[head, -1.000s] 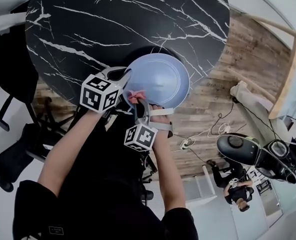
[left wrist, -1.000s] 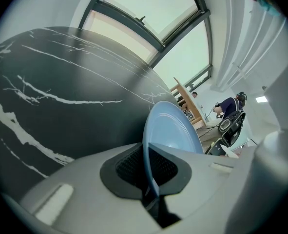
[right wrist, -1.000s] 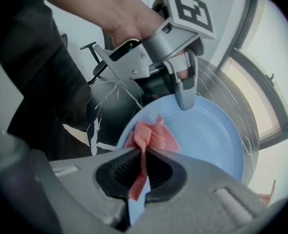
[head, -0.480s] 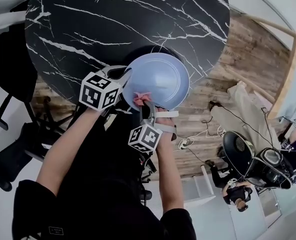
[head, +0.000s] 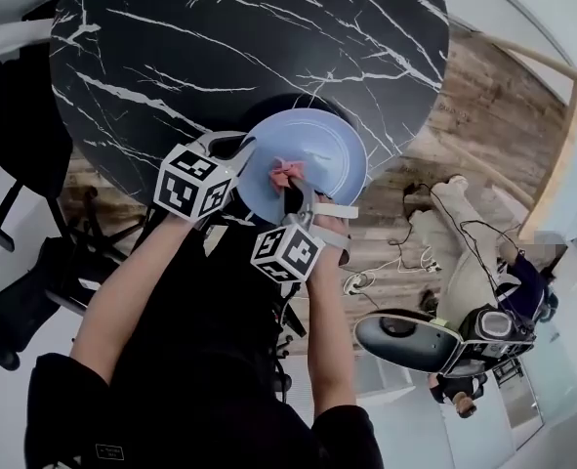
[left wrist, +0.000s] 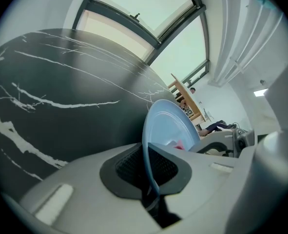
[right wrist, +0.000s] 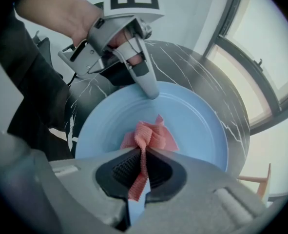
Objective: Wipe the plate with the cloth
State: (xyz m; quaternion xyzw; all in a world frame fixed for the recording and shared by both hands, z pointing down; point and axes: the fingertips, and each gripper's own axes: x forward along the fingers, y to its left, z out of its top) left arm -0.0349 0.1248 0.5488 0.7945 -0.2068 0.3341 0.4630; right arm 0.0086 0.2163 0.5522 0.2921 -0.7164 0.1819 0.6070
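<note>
No words, numbers or brand names could be read anywhere. The only signs were black-and-white square code patterns, with no letters in them, on the faces of the left marker cube (head: 196,182) that belonged to the left gripper (head: 241,148) and the right marker cube (head: 286,252) that belonged to the right gripper (head: 290,179). A small pale patch (head: 109,450) sat on the person's dark clothing, too small to make out.

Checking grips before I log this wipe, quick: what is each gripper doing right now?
Left gripper: closed on the blue plate, at its rim.
Right gripper: closed on the pink cloth.
</note>
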